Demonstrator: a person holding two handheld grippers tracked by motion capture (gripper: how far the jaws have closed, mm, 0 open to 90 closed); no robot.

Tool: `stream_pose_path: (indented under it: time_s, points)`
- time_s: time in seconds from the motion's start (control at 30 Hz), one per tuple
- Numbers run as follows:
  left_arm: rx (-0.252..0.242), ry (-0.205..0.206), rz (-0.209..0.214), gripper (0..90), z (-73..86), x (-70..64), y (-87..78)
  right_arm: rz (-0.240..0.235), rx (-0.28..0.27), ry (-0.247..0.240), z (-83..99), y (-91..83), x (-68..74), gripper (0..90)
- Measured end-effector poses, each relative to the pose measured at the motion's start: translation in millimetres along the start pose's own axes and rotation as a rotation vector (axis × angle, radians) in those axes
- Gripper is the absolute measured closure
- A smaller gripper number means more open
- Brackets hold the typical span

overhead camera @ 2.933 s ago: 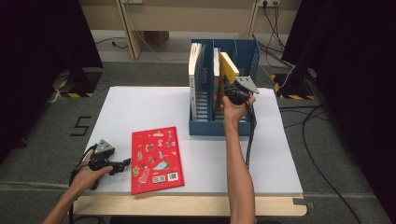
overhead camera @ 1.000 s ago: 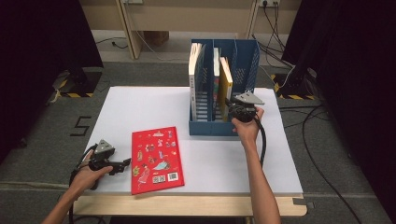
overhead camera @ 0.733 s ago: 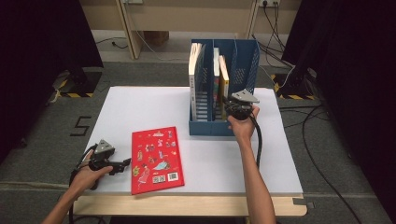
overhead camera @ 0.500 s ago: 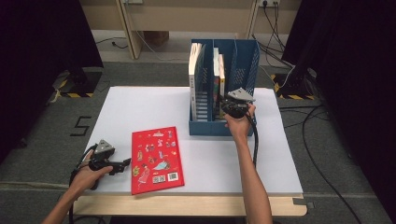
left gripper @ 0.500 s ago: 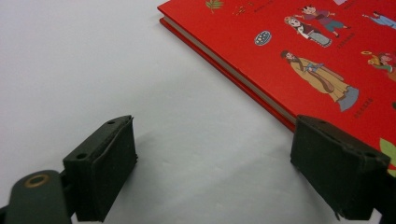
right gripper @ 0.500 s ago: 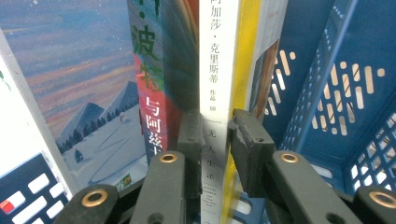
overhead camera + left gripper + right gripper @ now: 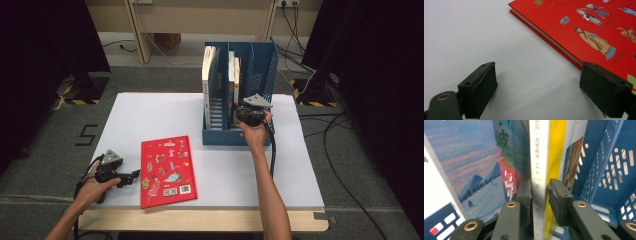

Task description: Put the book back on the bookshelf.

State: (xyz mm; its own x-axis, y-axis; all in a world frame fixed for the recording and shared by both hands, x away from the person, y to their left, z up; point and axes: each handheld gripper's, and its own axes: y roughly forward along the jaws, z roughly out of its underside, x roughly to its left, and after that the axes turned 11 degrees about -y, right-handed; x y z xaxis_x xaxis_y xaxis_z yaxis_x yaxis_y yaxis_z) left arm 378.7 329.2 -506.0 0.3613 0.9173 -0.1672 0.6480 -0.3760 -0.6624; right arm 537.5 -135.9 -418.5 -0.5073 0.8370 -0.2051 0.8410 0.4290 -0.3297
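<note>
Up at the blue file rack, the right gripper clamps the spine of a yellow-and-white book standing upright in the rack's middle compartment, beside a book with a snowy mountain cover. A third book stands in the rack's leftmost slot. Well in front of the rack, a red book lies flat on the white counter. Just left of that red book rests the left gripper, its jaws spread wide and holding nothing.
</note>
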Motion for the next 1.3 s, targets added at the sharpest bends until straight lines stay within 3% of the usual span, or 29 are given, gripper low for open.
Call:
stream_pose_path:
  time_s: [0.2, 0.37, 0.47, 0.53, 0.6, 0.77, 0.97, 1.3]
  points:
    - [-0.001, 0.000, 0.000, 13.0, 0.0, 0.0, 0.0, -0.011, 0.010, -0.008, -0.9, -12.2, -1.2, 62.7]
    - [-0.002, -0.004, 0.004, 13.2, 0.0, 0.4, -0.2, -0.027, 0.013, 0.038, -4.1, -26.9, 2.8, 49.9]
    - [-0.002, -0.001, 0.002, 13.5, 0.1, 0.2, -0.5, -0.045, 0.011, 0.040, -7.1, -39.4, 9.4, 44.0]
    - [-0.005, 0.002, 0.003, 13.9, 0.2, -0.3, -0.8, -0.080, -0.008, 0.067, -8.1, -51.1, 17.4, 41.3]
    - [-0.004, -0.003, 0.009, 14.2, 0.1, 0.6, -1.0, -0.111, 0.002, 0.062, -7.9, -60.3, 26.2, 38.6]
    - [-0.003, 0.003, 0.009, 14.6, 0.9, 1.5, -2.8, -0.158, 0.000, 0.078, 0.3, -77.2, 45.8, 35.7]
    - [0.001, 0.007, 0.009, 14.3, 2.0, 1.9, -4.0, -0.221, 0.019, 0.096, 13.1, -79.3, 65.5, 31.3]
    - [0.003, 0.007, 0.009, 13.9, 2.0, 1.7, -3.7, -0.260, 0.062, 0.093, 25.8, -67.0, 88.9, 27.6]
